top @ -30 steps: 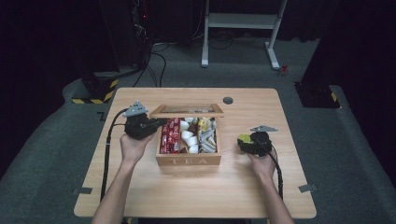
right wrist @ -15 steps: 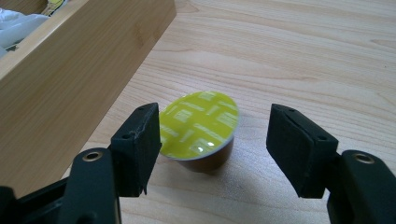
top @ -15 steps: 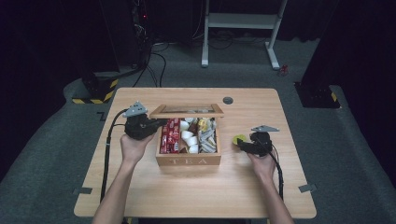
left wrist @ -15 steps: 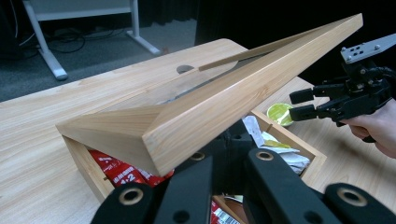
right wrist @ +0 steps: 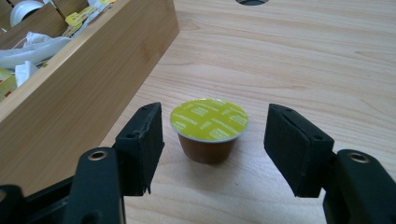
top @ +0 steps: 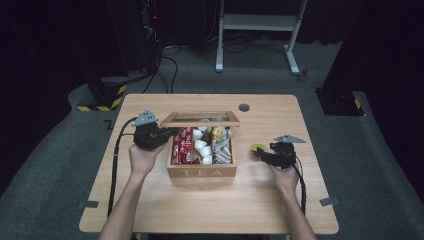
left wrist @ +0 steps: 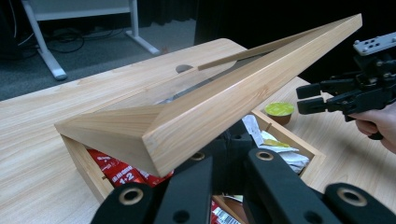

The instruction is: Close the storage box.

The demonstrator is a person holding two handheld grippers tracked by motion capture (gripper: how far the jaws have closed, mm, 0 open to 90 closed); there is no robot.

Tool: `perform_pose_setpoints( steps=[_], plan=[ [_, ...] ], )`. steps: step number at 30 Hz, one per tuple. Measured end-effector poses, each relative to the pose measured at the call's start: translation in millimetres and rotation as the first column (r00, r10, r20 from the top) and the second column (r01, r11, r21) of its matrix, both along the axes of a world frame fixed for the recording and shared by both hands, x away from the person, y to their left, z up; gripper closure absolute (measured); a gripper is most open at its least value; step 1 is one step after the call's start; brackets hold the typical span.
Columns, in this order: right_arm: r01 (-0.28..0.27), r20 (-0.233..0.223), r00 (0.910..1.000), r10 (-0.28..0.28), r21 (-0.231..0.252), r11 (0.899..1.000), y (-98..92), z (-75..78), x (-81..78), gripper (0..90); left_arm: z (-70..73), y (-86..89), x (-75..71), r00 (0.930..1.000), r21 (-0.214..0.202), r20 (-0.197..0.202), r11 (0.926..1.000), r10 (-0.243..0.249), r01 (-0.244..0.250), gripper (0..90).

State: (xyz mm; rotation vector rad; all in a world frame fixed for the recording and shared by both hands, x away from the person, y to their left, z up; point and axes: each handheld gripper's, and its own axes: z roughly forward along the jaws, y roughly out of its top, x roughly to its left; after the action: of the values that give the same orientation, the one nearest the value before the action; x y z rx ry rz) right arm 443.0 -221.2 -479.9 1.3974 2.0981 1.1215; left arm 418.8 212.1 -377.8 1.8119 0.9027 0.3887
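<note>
The capsule (right wrist: 208, 129) stands upright on the desk (top: 260, 200), just right of the tea box (top: 201, 172) and squarely between the spread right tongs (right wrist: 212, 151), neither pad touching it. In the high view it lies at about 10 o'clock from the right hand (top: 286, 176), the nearer one. The left tongs (left wrist: 224, 186) are pressed together, propping the lid (left wrist: 224, 98) open.
</note>
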Motion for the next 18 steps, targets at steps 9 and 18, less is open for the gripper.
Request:
perform_pose_setpoints(
  steps=[9, 18],
  plan=[
    [0.026, 0.009, 0.9996, -0.027, 0.026, 0.999, -15.7, -1.1, -14.0, 39.2, -0.3, -0.4, -0.5, 1.0000, 0.000, -0.001, 1.0000, 0.002, -0.002, 90.0],
    [0.035, 0.015, 0.9993, -0.036, 0.037, 0.999, -23.8, -5.6, -24.7, 39.8, -0.3, -0.7, -1.0, 1.0000, 0.009, -0.003, 1.0000, 0.003, -0.003, 90.0]
  ],
)
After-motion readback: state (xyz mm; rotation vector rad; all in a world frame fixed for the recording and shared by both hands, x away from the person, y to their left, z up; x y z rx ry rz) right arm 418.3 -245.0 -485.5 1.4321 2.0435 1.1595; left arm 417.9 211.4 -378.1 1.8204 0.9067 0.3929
